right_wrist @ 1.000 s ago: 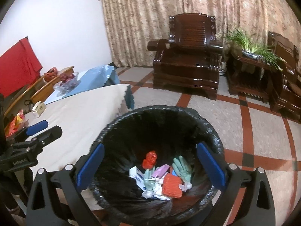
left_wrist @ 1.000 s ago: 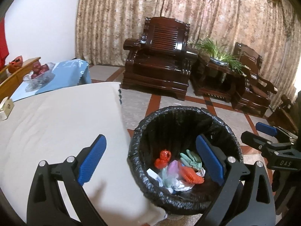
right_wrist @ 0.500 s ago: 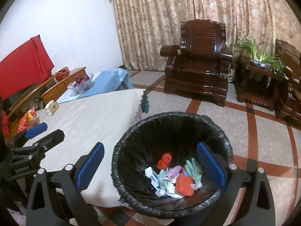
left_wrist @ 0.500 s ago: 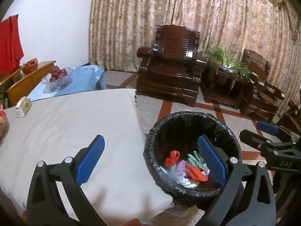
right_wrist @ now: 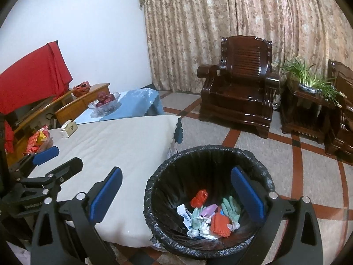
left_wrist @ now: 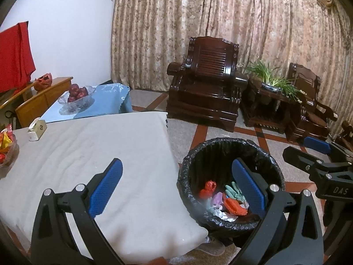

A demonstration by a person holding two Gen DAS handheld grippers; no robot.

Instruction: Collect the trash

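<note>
A black-lined bin [left_wrist: 260,152] [right_wrist: 253,156] stands on the floor by the table's corner. Inside lies trash: a red wrapper [left_wrist: 207,190] [right_wrist: 199,198], green gloves [left_wrist: 233,191] [right_wrist: 230,207], an orange piece [right_wrist: 219,222], a white packet [right_wrist: 184,214]. My left gripper [left_wrist: 176,185] is open and empty, above the table edge and the bin. My right gripper [right_wrist: 176,192] is open and empty, above the bin's left rim. Each gripper also shows in the other's view: the right one [left_wrist: 317,154], the left one [right_wrist: 55,161].
A table under a white cloth [left_wrist: 88,150] [right_wrist: 114,145] carries a tissue box [left_wrist: 37,129] [right_wrist: 68,128] and red snack packets [left_wrist: 5,141] [right_wrist: 37,141]. A blue table with a fruit bowl [left_wrist: 77,97], dark wooden armchairs [left_wrist: 207,88] [right_wrist: 240,92] and a potted plant [right_wrist: 308,79] stand behind.
Both grippers have pulled back and up from the bin, so it looks smaller and more of the table shows. Both stay open and empty.
</note>
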